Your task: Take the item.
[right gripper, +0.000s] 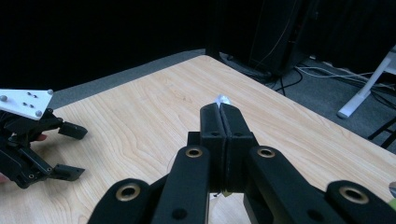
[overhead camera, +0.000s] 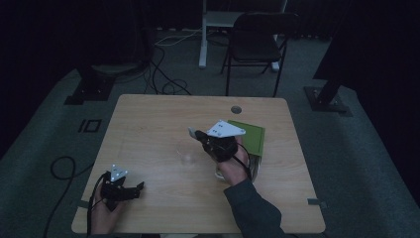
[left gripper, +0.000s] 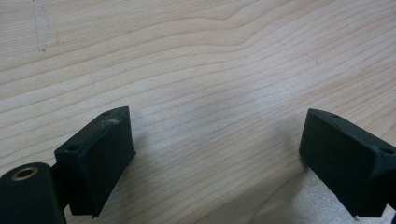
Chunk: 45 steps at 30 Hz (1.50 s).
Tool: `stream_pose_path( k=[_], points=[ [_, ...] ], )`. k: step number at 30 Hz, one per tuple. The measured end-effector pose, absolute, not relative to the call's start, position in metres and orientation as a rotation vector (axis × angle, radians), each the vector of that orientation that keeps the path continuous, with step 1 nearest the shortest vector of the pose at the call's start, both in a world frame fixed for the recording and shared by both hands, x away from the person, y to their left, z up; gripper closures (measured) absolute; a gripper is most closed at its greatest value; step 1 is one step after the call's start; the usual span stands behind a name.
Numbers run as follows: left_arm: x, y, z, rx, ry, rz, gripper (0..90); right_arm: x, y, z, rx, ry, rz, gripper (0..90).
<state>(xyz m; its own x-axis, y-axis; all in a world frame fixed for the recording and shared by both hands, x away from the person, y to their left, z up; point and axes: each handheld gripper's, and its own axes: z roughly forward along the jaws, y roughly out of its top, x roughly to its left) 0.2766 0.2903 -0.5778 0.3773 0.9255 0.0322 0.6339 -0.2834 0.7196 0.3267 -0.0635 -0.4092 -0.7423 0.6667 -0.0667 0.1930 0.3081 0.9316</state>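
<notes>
The left gripper rests on the bench, jaws wide apart. The right gripper pinches something small and pale. What comes next is unclear.

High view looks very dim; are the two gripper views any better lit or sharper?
High view: underexposed, the table murky. Left gripper view: bright, wood grain crisp, the left claw slightly soft. Right gripper view: tabletop well lit, background black, the right claw sharp.
</notes>
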Motion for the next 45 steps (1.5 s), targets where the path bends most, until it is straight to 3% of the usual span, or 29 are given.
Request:
stream_pose_path(
  k=[45],
  points=[
    [0.277,0.29,-0.578,2.015,1.338,0.609,10.6,0.356,-0.032,-0.422,0.803,2.188,1.431,89.8]
  ],
)
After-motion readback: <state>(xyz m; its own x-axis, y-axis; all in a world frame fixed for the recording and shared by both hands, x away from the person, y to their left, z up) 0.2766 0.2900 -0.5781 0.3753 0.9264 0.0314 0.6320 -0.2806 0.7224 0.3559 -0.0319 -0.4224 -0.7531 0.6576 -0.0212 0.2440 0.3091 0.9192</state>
